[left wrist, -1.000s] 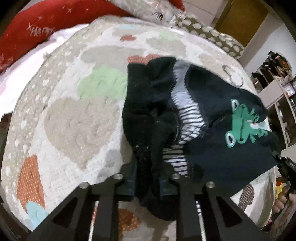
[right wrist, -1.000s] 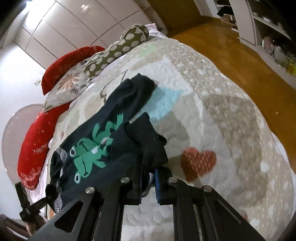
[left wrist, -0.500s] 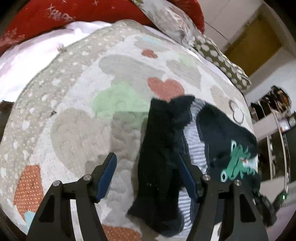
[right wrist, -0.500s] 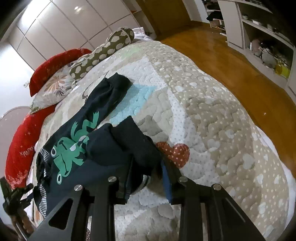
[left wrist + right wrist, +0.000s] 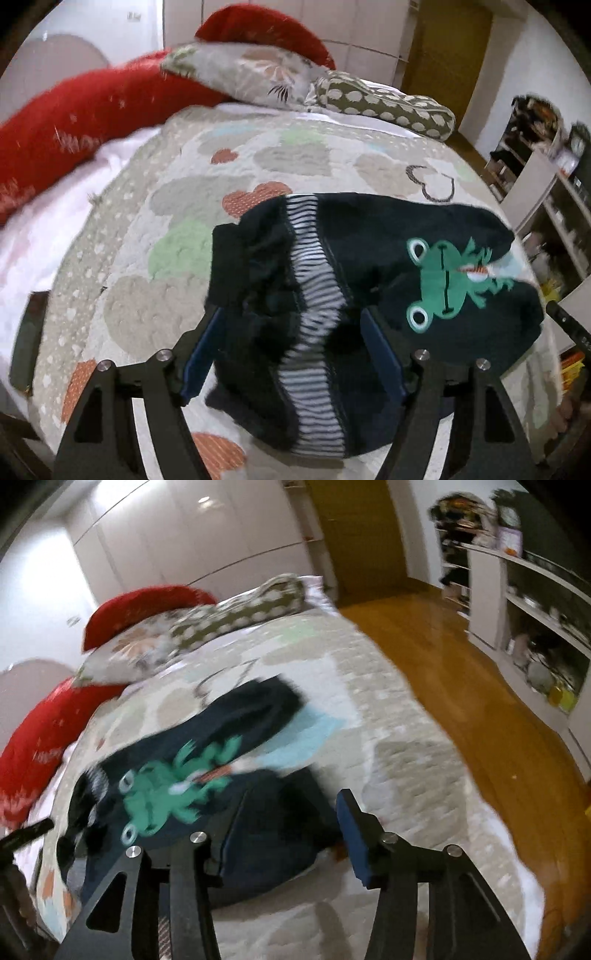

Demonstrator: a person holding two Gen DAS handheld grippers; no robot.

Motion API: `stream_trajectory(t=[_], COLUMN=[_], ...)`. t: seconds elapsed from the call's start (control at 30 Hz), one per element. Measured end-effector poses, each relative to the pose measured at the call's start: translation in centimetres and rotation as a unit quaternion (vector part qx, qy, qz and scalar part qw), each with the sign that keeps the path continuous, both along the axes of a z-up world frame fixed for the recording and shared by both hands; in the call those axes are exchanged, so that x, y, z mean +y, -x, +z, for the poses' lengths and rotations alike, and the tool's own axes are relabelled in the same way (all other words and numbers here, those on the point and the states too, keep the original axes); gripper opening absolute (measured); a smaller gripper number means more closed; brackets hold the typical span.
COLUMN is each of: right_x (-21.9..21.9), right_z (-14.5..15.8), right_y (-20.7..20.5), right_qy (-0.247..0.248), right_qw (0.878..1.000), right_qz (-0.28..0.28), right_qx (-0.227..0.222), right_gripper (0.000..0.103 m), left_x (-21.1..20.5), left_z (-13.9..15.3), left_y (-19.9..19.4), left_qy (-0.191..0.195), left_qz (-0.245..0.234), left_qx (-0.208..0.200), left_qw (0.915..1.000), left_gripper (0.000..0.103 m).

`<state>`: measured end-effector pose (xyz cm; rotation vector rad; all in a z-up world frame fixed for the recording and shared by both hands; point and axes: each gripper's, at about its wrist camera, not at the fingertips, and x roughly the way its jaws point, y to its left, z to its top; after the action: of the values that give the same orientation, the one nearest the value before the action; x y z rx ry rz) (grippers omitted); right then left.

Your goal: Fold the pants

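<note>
Dark navy pants (image 5: 373, 236) with a green frog print (image 5: 439, 284) and a striped waistband (image 5: 314, 295) lie on the quilted bed (image 5: 147, 221). My left gripper (image 5: 291, 354) is open above the waistband end, its blue pads on either side of the cloth. My right gripper (image 5: 284, 834) is open over the leg end of the pants (image 5: 258, 716), with the frog print (image 5: 166, 790) to its left. The view is blurred.
Red, floral and spotted pillows (image 5: 258, 74) line the bed's far edge. A wooden floor (image 5: 461, 664) and white shelves (image 5: 535, 602) lie to the right of the bed. The other gripper's tip shows at the right edge (image 5: 569, 325).
Both grippers have let go of the pants and opened. The pants dropped onto the quilt. Both cameras have lifted and tilted up toward the pillows.
</note>
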<state>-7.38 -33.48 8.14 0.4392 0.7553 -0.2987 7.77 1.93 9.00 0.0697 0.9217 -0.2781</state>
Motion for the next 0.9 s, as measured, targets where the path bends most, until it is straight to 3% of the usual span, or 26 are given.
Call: stream_trajectory(t=[0.13,0.3,0.5,0.9], right_x=[4.0,6.5,7.5,8.2], right_z=[-1.1,-3.0,-3.0,-1.8], right_y=[0.3,1.6,3.6,7.4], right_qy=[0.018,-0.003,0.006,0.008], right_qw=[0.999,0.999,0.999,1.0], right_qz=[0.028,0.042,0.041,0.028], right_qx=[0.007,0.023,0.023,0.009], right_gripper=[0.057,0.057,0.058,0.063], left_x=[-2.1,-3.0,-3.6,-3.6], left_z=[0.2,0.4,0.5,1.9], left_y=[3.2,6.4,9.5,13.0], left_qy=[-0.016,-0.02,-0.042,-0.051], left_qz=[-0.005,-0.003,-0.009,-0.022], left_qx=[-0.021,-0.024,-0.027,-0.044], left_qw=[0.9996,0.9995,0.9987,0.9975], left_gripper=[0.075,0.076,0.076,0.076])
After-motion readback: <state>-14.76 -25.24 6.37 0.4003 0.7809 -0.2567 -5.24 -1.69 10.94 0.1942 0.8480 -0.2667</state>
